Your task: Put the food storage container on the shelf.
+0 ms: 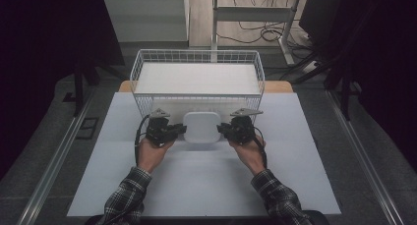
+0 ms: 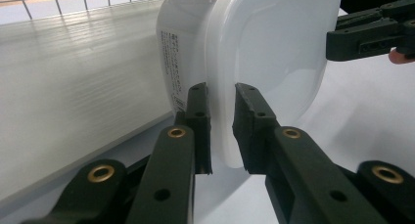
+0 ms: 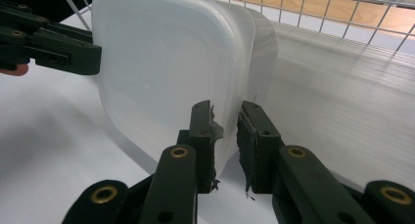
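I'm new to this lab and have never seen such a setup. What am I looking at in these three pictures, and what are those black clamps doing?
There is no robot here. A person sits at a table and holds a tool in each hand: the left hand-held gripper and the right hand-held gripper, each with two black jaws.

The high view comes from a fixed camera above the person, looking forward and down. The other two pictures come from small cameras riding on each gripper, looking along its jaws.

On the table lies a white sheet. At its far side stands a white wire basket with a pale liner.

Between the grippers is a white plastic container with rounded corners. Each gripper's jaws close on its rim from opposite sides, so the person holds it with both tools in front of the basket.
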`<state>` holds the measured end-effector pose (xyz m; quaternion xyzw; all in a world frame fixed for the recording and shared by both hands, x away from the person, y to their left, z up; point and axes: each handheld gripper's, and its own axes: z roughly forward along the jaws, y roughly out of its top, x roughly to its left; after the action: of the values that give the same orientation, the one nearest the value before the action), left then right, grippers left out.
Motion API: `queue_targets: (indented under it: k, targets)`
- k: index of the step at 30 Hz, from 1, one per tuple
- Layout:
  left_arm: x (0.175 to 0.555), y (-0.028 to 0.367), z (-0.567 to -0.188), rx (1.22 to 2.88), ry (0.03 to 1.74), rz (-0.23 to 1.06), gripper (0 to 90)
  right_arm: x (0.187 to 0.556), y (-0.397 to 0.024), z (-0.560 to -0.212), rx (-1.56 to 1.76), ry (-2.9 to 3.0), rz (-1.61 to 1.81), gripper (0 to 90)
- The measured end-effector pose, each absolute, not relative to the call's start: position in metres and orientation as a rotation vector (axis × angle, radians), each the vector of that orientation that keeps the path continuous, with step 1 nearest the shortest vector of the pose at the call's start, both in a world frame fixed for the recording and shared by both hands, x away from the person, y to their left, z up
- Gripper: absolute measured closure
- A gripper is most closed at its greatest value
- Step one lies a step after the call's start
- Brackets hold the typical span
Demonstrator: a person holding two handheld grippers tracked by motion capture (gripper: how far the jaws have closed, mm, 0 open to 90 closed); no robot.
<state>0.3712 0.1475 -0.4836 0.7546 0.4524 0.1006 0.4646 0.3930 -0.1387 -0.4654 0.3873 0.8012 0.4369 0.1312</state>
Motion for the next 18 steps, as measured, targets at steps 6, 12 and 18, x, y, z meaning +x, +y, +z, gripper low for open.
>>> queue_targets:
  k: [6,12,18]
  targets:
    - [0.377,0.146,-0.487,1.837,1.136,0.255,77.1,0.401,-0.134,-0.469,1.13,2.323,1.248,75.1]
    - [0.38,0.146,-0.488,1.828,1.128,0.275,74.6,0.406,-0.134,-0.47,1.112,2.314,1.26,72.0]
    - [0.381,0.141,-0.494,1.814,1.13,0.31,70.1,0.412,-0.131,-0.475,1.121,2.314,1.237,65.1]
